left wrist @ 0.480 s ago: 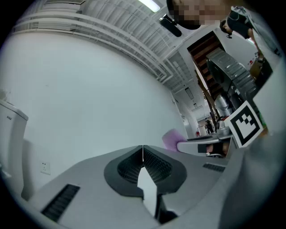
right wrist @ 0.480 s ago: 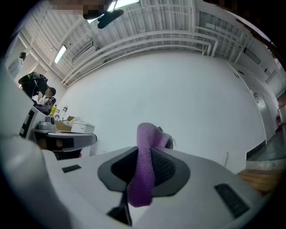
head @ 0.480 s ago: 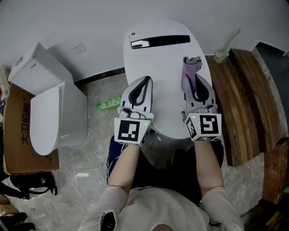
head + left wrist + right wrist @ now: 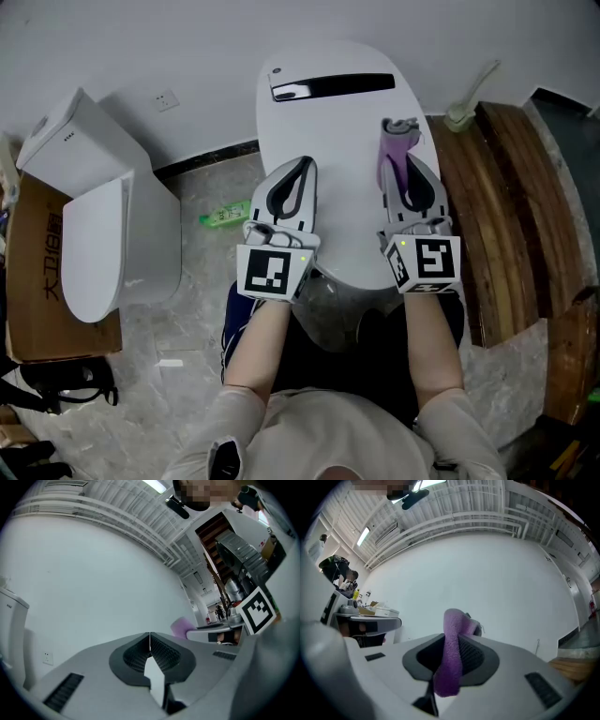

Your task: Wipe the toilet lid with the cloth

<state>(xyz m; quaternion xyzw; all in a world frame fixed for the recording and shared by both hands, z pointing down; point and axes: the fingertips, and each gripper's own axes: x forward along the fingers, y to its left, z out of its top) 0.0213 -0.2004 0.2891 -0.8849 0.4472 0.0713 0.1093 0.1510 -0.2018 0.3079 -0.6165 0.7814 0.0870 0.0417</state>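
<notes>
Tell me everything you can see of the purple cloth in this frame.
The purple cloth looks soft and fuzzy, like microfibre. It is bunched into a narrow fold, clamped between the jaws of the right gripper, one rounded end poking past the jaw tips. In the head view it sits over the right side of the white toilet lid; whether it touches the lid cannot be told.

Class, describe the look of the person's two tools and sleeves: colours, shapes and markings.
The left tool and right tool are pale grey wedges with dark ribbed pads inside the jaws. Behind each sits a white cube bearing black square markers and a small green light. The sleeves are light-coloured.
</notes>
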